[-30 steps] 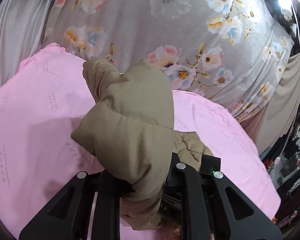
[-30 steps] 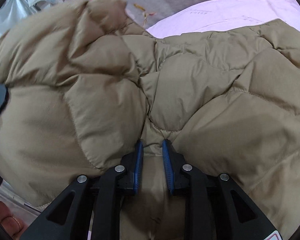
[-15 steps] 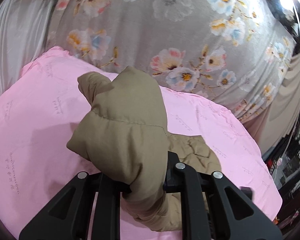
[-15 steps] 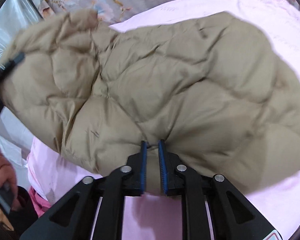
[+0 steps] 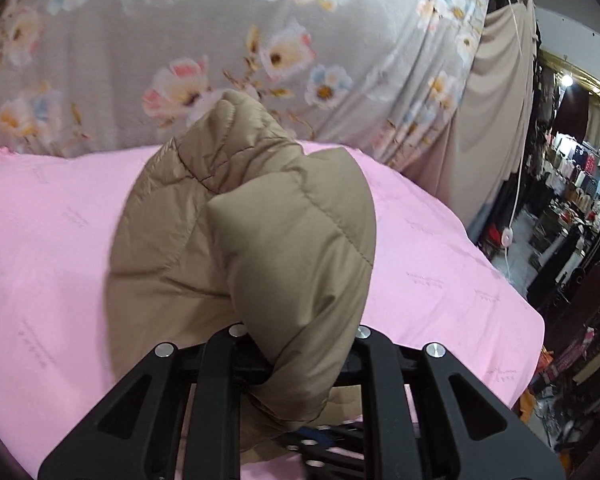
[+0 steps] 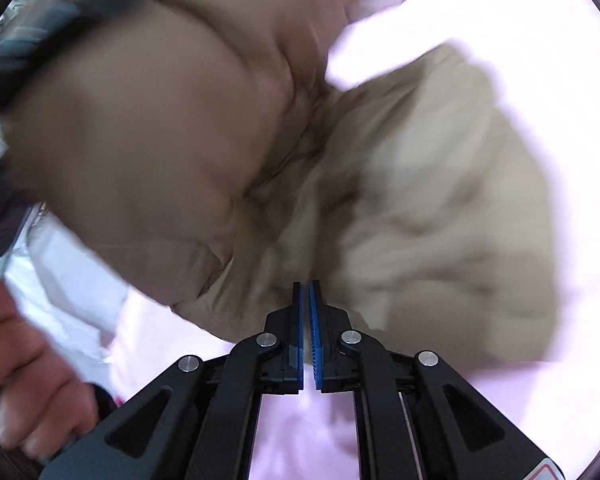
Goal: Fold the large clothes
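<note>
A tan quilted puffer jacket (image 5: 260,240) bulges up in front of the left wrist camera, over a pink sheet (image 5: 52,240). My left gripper (image 5: 300,332) is shut on a thick fold of it; the padding hides the pads. In the blurred right wrist view the jacket (image 6: 420,200) spreads across the pink sheet (image 6: 580,80), partly lifted at the left. My right gripper (image 6: 305,286) is closing, its blue pads nearly together at the jacket's near edge, and I see no fabric between them.
A grey floral cloth (image 5: 140,40) hangs behind the bed and a beige curtain (image 5: 496,120) hangs at the right. Clothes racks (image 5: 580,184) fill the room beyond. A person's hand (image 6: 20,368) shows at the lower left of the right wrist view.
Both grippers swept sideways and the jacket swung with them. The fold that sat between the right pads has slipped out and the pads have come together. The left grip is unchanged.
</note>
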A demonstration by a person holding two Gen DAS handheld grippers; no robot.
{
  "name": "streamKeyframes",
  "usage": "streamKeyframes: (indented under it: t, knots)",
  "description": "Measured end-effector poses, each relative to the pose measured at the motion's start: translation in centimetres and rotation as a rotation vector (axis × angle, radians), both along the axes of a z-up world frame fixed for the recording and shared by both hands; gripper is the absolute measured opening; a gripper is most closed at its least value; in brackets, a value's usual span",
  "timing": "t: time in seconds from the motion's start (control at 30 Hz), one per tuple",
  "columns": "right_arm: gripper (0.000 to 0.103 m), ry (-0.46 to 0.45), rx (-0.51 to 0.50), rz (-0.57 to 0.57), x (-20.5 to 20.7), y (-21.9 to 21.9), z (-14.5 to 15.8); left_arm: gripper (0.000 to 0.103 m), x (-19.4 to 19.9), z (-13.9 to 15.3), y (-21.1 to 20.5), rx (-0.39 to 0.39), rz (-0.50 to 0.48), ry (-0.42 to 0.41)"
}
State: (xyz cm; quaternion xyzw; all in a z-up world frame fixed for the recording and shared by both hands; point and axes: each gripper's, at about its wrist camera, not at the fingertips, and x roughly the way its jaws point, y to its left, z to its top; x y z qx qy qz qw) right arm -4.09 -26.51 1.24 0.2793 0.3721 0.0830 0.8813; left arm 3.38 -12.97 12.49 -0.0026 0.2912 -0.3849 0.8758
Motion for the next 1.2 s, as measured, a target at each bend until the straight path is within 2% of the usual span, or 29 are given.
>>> streamKeyframes:
  t: [0.13, 0.27, 0.37, 0.5, 0.57, 0.6, 0.63, 0.67, 0.7, 0.73, 0.8, 0.83, 0.9, 1.0, 1.03, 1.13, 1.2]
  knots:
    - [0.01, 0.022, -0.082, -0.11, -3.6, -3.8, 0.3, 0.015, 0.2, -3.8, -4.0, 0.053, -0.022, 0.084]
    - [0.01, 0.045, -0.086, -0.183, -5.5, -6.4, -0.1, 0.016, -0.3, -6.9, -6.3, 0.108, -0.015, 0.115]
    - [0.01, 0.055, -0.081, -0.22, -5.8, -7.7, -0.2, 0.02, -0.5, -7.7, -7.2, 0.13, -0.002, 0.126]
    - [0.012, 0.017, -0.099, -0.253, -6.1, -7.8, 0.7, 0.025, -1.1, -7.2, -6.9, 0.14, 0.006, 0.12]
    - [0.021, -0.013, -0.114, -0.267, -6.5, -8.4, 1.8, 0.029, -1.3, -6.3, -6.1, 0.135, 0.001, 0.131]
    - [0.026, -0.037, -0.122, -0.27, -6.1, -8.7, 2.8, 0.034, -1.5, -5.8, -5.5, 0.125, -0.01, 0.144]
    - [0.036, -0.061, -0.132, -0.271, -5.7, -8.9, 4.0, 0.041, -1.5, -5.2, -5.0, 0.101, -0.029, 0.161]
    - [0.042, -0.091, -0.148, -0.276, -5.5, -9.0, 5.3, 0.062, -1.6, -4.5, -4.0, 0.042, -0.064, 0.195]
    - [0.043, -0.117, -0.163, -0.28, -5.2, -9.1, 6.5, 0.081, -1.5, -3.8, -2.8, -0.026, -0.086, 0.234]
    - [0.047, -0.135, -0.175, -0.281, -4.8, -9.0, 7.5, 0.088, -1.5, -3.0, -1.5, -0.076, -0.072, 0.249]
    - [0.055, -0.159, -0.198, -0.269, -4.4, -9.0, 8.8, 0.09, -1.2, -1.6, 0.6, -0.109, -0.032, 0.231]
    - [0.06, -0.156, -0.204, -0.266, -3.9, -9.0, 9.3, 0.09, -1.0, -1.2, 1.3, -0.101, -0.009, 0.215]
    - [0.061, -0.136, -0.191, -0.248, -2.7, -8.7, 9.6, 0.09, -0.1, -0.7, 3.2, -0.078, 0.07, 0.189]
    - [0.061, -0.143, -0.058, -0.191, -2.9, -8.1, 8.8, 0.09, 1.4, -1.0, 5.9, -0.059, 0.175, 0.177]
    - [0.065, -0.137, -0.029, -0.182, -2.7, -7.8, 8.7, 0.09, 1.6, -1.1, 6.7, -0.051, 0.202, 0.171]
    - [0.067, -0.11, -0.014, -0.178, -2.0, -6.5, 8.4, 0.09, 2.5, -1.9, 8.4, -0.011, 0.276, 0.176]
    - [0.068, -0.129, -0.024, -0.141, -2.2, -5.0, 8.8, 0.09, 2.6, -2.5, 8.5, 0.017, 0.293, 0.178]
